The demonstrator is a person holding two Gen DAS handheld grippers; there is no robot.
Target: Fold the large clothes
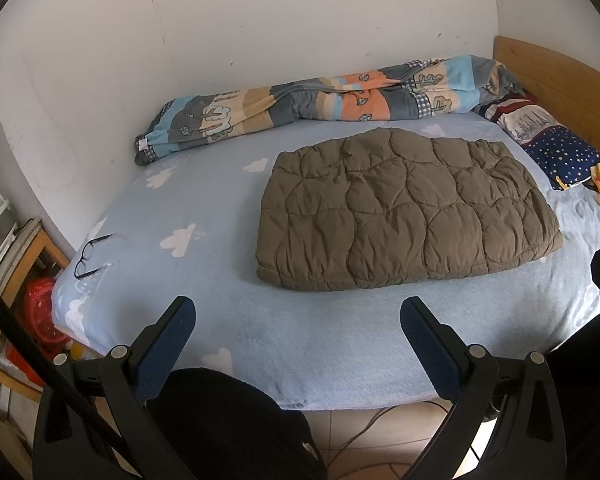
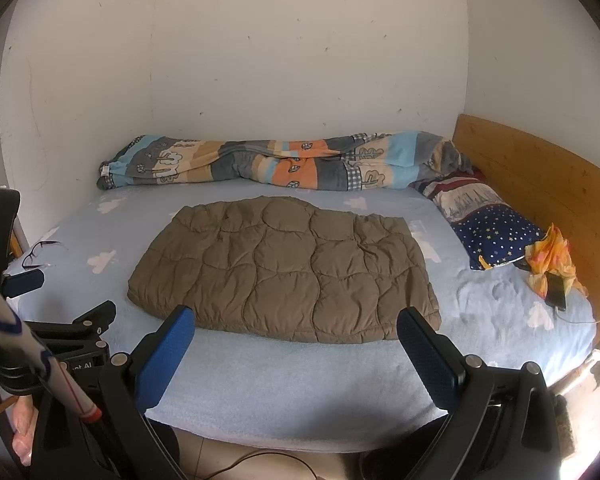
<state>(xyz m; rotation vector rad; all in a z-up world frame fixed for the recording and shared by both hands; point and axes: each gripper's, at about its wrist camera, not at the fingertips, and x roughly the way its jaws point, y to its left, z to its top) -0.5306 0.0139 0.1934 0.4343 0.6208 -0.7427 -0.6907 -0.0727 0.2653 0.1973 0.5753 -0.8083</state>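
- Olive-brown quilted padding marks the garment, a puffy jacket-like piece that lies flat in a rough rectangle on the middle of the bed, nearer the headboard end than the foot.
- Both tongs hang back off the bed's near edge, touching nothing: the left tongs are spread wide and hold nothing, and the right tongs are likewise spread wide and hold nothing.
- By my judgement the piece is already folded at least once, so the step in hand is either a last fold or a tidy-up.
- To do it well, pinch the two near corners together, one per tongs, lift low and carry them over evenly to the far edge.
- Thick filling will likely spring back; press the crease down before letting go.
- Glasses lie near the bed's foot corner, well apart from the garment.
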